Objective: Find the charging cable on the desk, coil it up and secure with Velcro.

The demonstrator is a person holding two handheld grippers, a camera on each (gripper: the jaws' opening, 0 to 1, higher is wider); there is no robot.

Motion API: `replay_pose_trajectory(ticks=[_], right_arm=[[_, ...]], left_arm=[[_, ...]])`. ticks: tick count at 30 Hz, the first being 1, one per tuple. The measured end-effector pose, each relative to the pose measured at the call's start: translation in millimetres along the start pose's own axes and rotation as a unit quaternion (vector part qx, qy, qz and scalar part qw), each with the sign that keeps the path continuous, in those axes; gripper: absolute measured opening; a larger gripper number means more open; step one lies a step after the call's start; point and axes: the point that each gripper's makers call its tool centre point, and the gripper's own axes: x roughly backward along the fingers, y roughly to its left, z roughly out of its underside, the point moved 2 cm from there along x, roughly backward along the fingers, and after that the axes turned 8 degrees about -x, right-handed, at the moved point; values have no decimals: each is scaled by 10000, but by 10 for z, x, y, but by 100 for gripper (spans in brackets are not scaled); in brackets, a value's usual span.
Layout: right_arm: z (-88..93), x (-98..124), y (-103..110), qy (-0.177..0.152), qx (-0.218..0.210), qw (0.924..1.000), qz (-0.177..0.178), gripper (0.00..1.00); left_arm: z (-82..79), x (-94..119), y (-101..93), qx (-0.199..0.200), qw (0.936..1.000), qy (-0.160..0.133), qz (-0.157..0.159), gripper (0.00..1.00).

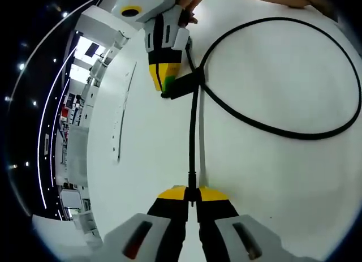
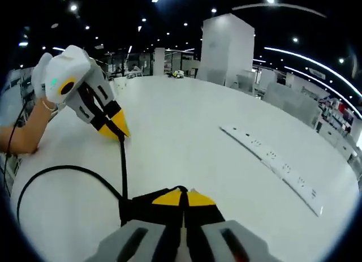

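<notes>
Left gripper view: the left gripper [image 1: 192, 195] has its yellow-tipped jaws pressed together on a straight run of the black cable [image 1: 283, 129], which lies on the white desk [image 1: 271, 75]. Past that grip the cable sweeps round in one wide loop that crosses itself near the right gripper [image 1: 165, 91], whose tips are clamped on a dark strap [image 1: 184, 85] at the crossing.

In the right gripper view, the right gripper [image 2: 182, 195] sits closed over the black strap [image 2: 133, 208], and the left gripper [image 2: 120, 132] pinches the cable [image 2: 62, 170] further along. A long white strip [image 2: 271, 160] lies well apart on the desk [image 2: 181, 126].
</notes>
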Motion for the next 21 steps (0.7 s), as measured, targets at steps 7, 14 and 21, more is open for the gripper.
replay_pose_trajectory(ticks=[7, 14, 21], right_arm=[[9, 24, -28, 40, 13, 9999, 104, 3], [15, 58, -44, 66, 96, 9998, 130, 3], [28, 89, -83, 78, 180, 9996, 206, 5]], left_arm=[[96, 19, 47, -82, 9994, 314, -86, 14], [-42, 101, 221, -53, 9980, -117, -625, 26], [-437, 220, 393, 84, 9842, -1434, -1039, 29]])
